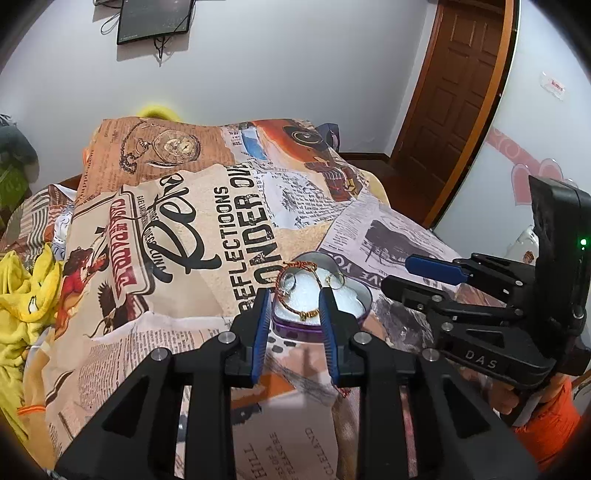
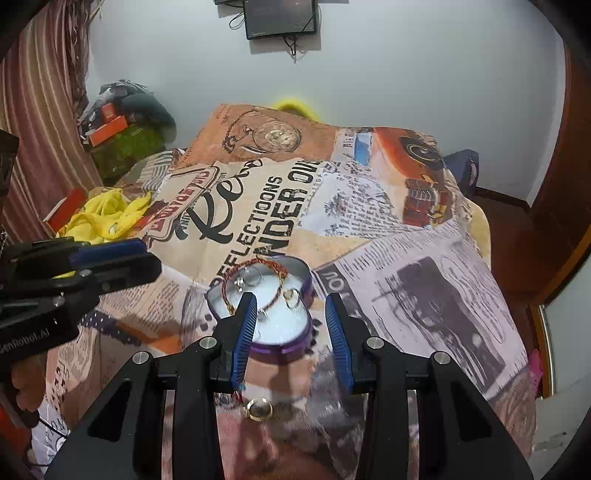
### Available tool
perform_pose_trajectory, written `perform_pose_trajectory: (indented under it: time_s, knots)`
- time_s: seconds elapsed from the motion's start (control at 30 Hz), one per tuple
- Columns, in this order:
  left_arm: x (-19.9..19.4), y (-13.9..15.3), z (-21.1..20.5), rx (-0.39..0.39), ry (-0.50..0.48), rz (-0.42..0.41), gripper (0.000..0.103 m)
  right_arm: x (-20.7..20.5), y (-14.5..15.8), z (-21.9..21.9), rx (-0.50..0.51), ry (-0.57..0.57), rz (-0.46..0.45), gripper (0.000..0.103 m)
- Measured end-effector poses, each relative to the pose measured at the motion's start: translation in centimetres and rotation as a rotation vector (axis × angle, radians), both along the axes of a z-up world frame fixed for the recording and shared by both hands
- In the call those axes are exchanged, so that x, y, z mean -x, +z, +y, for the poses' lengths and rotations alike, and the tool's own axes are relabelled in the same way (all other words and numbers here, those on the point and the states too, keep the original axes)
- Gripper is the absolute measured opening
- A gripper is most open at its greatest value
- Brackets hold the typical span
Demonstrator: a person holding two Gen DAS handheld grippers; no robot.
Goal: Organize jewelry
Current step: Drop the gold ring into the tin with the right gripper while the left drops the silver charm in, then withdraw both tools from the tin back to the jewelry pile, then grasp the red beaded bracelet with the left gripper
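A purple heart-shaped tin (image 1: 295, 326) (image 2: 273, 349) with white padding sits on the printed blanket. Inside lie a red braided bracelet (image 1: 295, 266) (image 2: 255, 263), a silver ring (image 1: 290, 282) (image 2: 251, 277) and gold rings (image 1: 335, 281) (image 2: 291, 298). A gold ring (image 2: 258, 409) lies on the blanket in front of the tin, between my right fingers. My left gripper (image 1: 295, 306) is open, its fingers straddling the tin's near edge. My right gripper (image 2: 291, 314) is open over the tin's near side. Each gripper shows from the side in the other's view (image 1: 436, 273) (image 2: 110, 258).
The blanket (image 1: 207, 229) covers a bed. Yellow cloth (image 1: 22, 291) (image 2: 107, 216) lies at the left. Orange boxes and clothes (image 2: 118, 122) are piled by the curtain. A wooden door (image 1: 454, 92) stands at right; a monitor (image 2: 280, 16) hangs on the wall.
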State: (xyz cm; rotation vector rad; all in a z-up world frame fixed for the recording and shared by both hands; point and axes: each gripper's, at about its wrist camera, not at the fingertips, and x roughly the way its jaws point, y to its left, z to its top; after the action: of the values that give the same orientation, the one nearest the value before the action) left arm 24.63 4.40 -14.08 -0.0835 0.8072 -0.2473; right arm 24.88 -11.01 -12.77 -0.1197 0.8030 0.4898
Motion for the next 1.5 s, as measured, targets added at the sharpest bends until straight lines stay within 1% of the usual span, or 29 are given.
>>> perform_pose_trajectory:
  time_s: [0.13,0.23,0.57,0.77,0.9,1.1,1.23,1.33,1.4,1.5]
  knots:
    - [0.8,-0.2,-0.5,-0.012,-0.012,0.013,0.027,0.9,-0.3,-0.6,0.008,-0.003,0.011,0.035]
    - [1.4,-0.8,-0.9,-0.022,-0.023,0.033,0.03,1.6,-1.0,-0.9,0.018,0.001,0.03,0.035]
    - [3.0,-3.8,-1.5,-0.035,-0.035,0.12,0.03,3.6,-5.1,-0.8,0.05,0.041,0.133,0.035]
    - [3.4,-5.2,-1.7,-0.035,-0.042,0.154,0.03,4.1,-6.6,-0.5,0.064,0.065,0.17,0.035]
    - [3.3,-5.9,-2.2,-0.034,-0.051,0.175,0.03,4.3,-6.7,-0.1,0.061,0.076,0.16,0.035]
    - [3.1,-5.8,-2.6,-0.034,-0.065,0.168,0.03,4.4,-6.8,0.3,0.058,0.087,0.143,0.035]
    - [2.9,-6.1,-2.5,-0.026,-0.065,0.178,0.03,4.3,-7.0,0.7,0.064,0.093,0.124,0.035]
    - [2.7,-6.4,-2.6,0.004,-0.075,0.198,0.03,4.4,-7.1,0.7,0.072,0.085,0.103,0.023]
    - [2.7,-6.7,-2.8,0.018,-0.084,0.208,0.03,4.4,-7.1,0.7,0.065,0.086,0.102,0.023]
    - [2.6,-7.0,-3.5,0.015,-0.1,0.211,0.03,4.4,-7.0,0.5,0.053,0.09,0.102,0.022]
